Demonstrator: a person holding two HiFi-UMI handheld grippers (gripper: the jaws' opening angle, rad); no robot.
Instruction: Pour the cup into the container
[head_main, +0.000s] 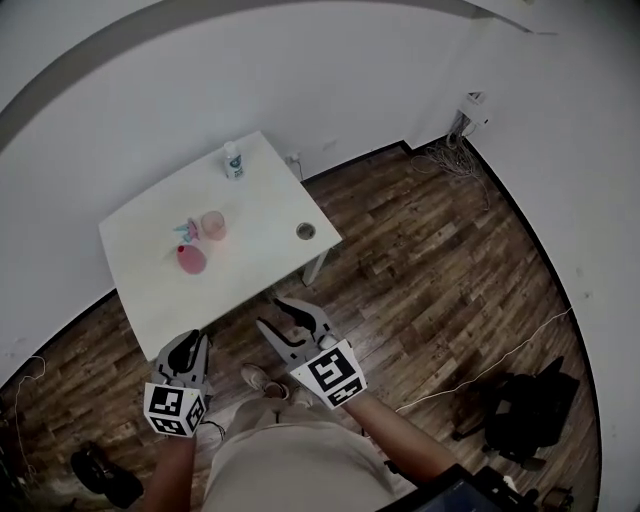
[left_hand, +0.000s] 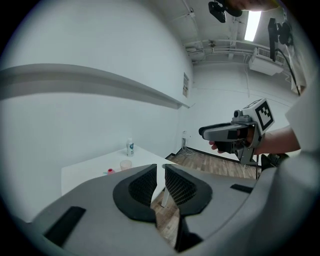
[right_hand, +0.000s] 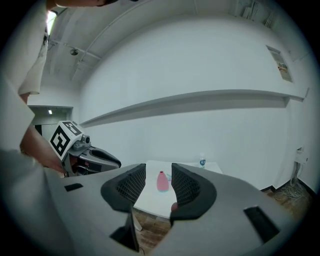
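White table (head_main: 262, 200) lies well beyond both pairs of fingers. Cup (head_main: 213, 225) stands on it beside the pink container (head_main: 191, 260) — contents too small for me to read. Left gripper (head_main: 192, 338): narrow slit, empty. Right gripper (head_main: 272, 313): wider gap, empty — container shows far between its fingers.

The right tongs (right_hand: 158, 170), jaws apart and empty, frame a pink vessel (right_hand: 162, 181) on the white bench (right_hand: 151, 199) ahead; the left tongs (right_hand: 112, 161) hover at left, a bottle (right_hand: 202, 161) beyond.
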